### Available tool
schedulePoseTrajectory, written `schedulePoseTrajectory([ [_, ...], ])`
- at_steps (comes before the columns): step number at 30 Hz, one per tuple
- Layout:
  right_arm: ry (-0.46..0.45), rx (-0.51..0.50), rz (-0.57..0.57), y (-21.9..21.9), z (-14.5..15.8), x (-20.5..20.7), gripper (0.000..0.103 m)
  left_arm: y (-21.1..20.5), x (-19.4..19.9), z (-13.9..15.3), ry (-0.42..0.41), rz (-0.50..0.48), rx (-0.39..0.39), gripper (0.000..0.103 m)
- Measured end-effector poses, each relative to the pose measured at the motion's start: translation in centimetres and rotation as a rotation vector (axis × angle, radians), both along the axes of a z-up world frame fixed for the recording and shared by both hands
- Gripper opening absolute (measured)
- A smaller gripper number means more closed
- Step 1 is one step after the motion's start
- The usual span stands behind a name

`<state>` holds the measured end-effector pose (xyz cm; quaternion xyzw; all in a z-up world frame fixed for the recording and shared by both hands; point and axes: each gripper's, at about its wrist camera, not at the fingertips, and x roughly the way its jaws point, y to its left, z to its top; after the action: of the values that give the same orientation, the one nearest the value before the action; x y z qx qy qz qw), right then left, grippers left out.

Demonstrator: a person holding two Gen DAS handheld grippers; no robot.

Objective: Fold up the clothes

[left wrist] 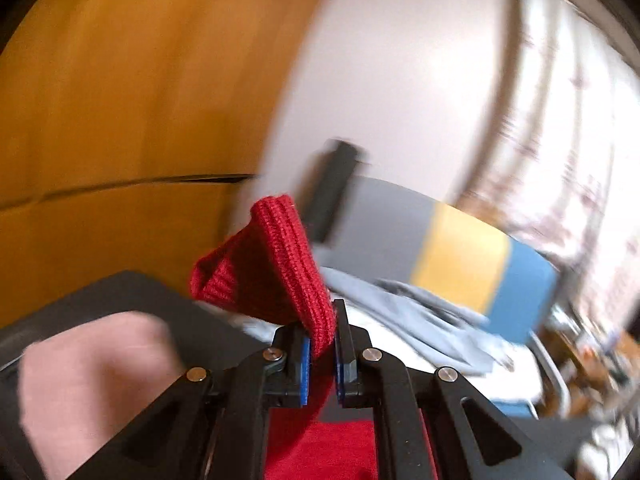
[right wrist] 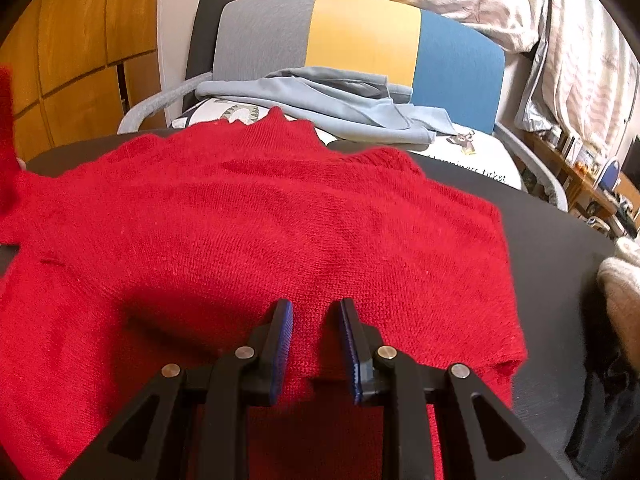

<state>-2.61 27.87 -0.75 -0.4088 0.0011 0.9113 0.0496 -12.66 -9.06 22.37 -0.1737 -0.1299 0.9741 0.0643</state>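
A red knitted sweater (right wrist: pixel 256 232) lies spread on a dark table (right wrist: pixel 560 248) in the right wrist view. My right gripper (right wrist: pixel 316 316) is open and empty, hovering just above the sweater's near part. In the left wrist view my left gripper (left wrist: pixel 322 336) is shut on the ribbed cuff of the red sweater's sleeve (left wrist: pixel 280 264) and holds it lifted above the table. The raised sleeve also shows at the far left edge of the right wrist view (right wrist: pixel 6 140). The left wrist view is motion-blurred.
A chair (right wrist: pixel 360 32) with a grey, yellow and blue back stands behind the table, with a light blue garment (right wrist: pixel 340 108) on its seat. Wooden cabinets (right wrist: pixel 80 60) are at the left. A pink cloth (left wrist: pixel 96 380) lies at the left. A beige item (right wrist: pixel 620 292) sits at the table's right edge.
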Motion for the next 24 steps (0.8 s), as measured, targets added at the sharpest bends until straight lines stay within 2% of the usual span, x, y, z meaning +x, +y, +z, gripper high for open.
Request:
schedulePoseTrajectory([
  [3,0.004,-0.052,-0.004,0.7,0.0,0.0,0.024,7.6,-0.9,-0.9,-0.024,-0.146,-0.099,0.009],
  [5,0.007,-0.087,-0.006,1.1,0.1,-0.1,0.024,12.6,-1.4,-2.9,-0.069,-0.244,-0.153,0.009],
  [8,0.012,-0.155,-0.012,2.0,0.1,0.0,0.024,19.0,-1.6,-7.2,-0.153,-0.335,-0.236,0.009],
  [11,0.017,-0.309,-0.035,4.2,0.3,0.5,0.024,23.8,-1.3,-11.9,-0.261,-0.398,-0.284,0.009],
  [15,0.023,-0.499,-0.062,7.0,0.6,1.2,0.024,27.6,1.0,-17.0,-0.372,-0.475,-0.369,0.010],
  [17,0.018,-0.517,-0.058,7.4,0.8,2.0,0.024,27.6,1.8,-18.3,-0.419,-0.531,-0.346,0.013],
  [18,0.015,-0.525,-0.057,7.6,1.0,2.3,0.024,27.2,2.3,-18.6,-0.438,-0.559,-0.312,0.020],
  [20,0.007,-0.551,-0.060,7.8,1.1,2.7,0.024,25.2,3.3,-18.5,-0.453,-0.604,-0.183,0.041],
  [21,0.003,-0.563,-0.062,7.9,1.2,2.9,0.024,24.1,3.8,-18.4,-0.447,-0.617,-0.126,0.060],
  [22,0.004,-0.579,-0.063,7.9,1.2,3.0,0.024,22.6,4.3,-18.2,-0.425,-0.614,-0.094,0.069],
  [24,0.016,-0.631,-0.065,8.0,1.4,2.9,0.024,19.3,5.1,-17.4,-0.372,-0.593,-0.052,0.071],
])
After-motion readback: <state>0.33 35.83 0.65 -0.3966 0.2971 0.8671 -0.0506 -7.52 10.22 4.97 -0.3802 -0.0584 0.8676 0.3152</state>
